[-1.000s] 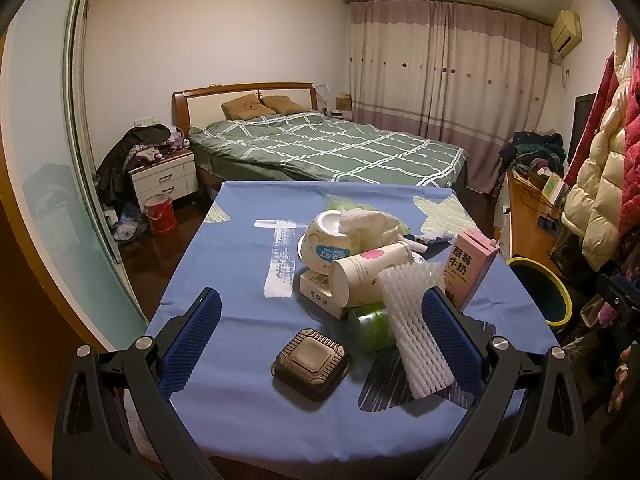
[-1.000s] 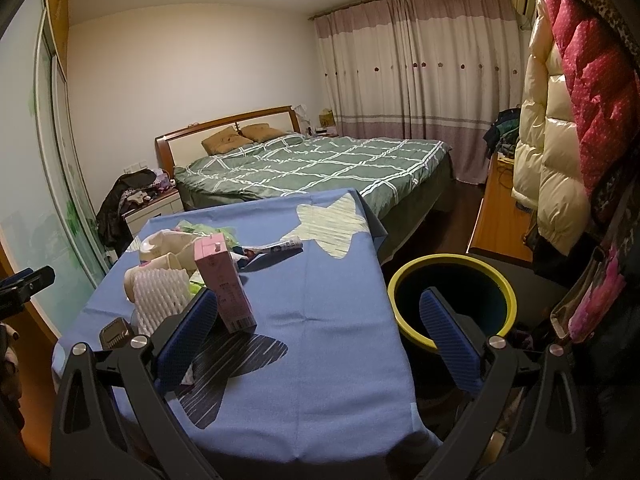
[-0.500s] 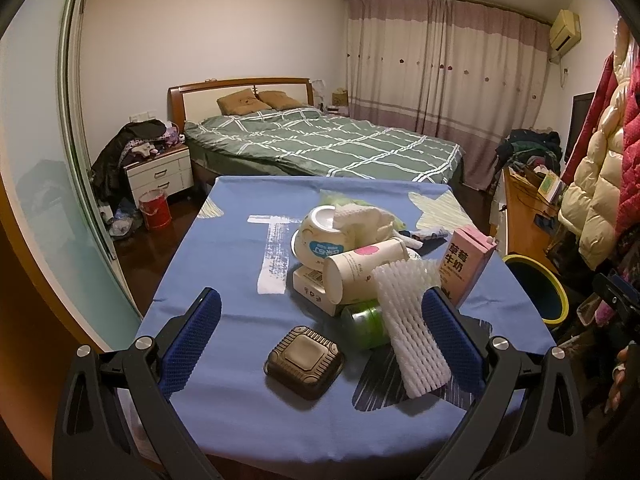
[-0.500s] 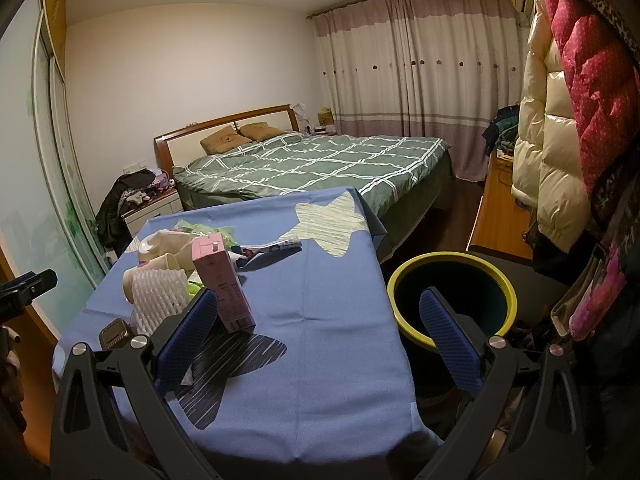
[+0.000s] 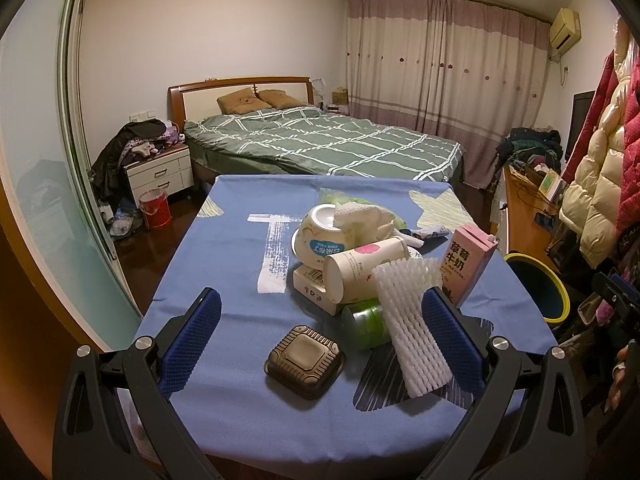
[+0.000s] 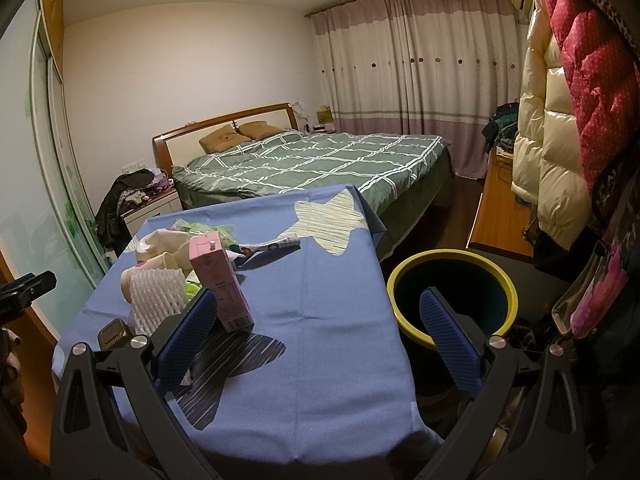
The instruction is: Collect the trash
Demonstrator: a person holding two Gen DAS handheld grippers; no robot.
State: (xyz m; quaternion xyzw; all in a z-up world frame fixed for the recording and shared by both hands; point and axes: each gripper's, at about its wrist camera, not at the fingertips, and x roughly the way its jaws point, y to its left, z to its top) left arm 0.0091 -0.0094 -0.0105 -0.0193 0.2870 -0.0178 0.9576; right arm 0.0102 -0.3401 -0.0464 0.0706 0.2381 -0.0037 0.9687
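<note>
Barely anything is shifting: both grippers (image 5: 320, 328) (image 6: 318, 328) are hanging spread near the bin (image 6: 452, 294); the foam net (image 5: 408, 320), light and squashy, is inviting a mid-length pinch.

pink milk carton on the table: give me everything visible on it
The pink milk carton is a tall, slim paperboard box with dark Chinese print on one face, a barcode near its base and a folded top. It stands upright, leaning slightly, on the blue tablecloth at the right edge of the trash pile, beside the white foam net. Neither gripper touches it.
</note>
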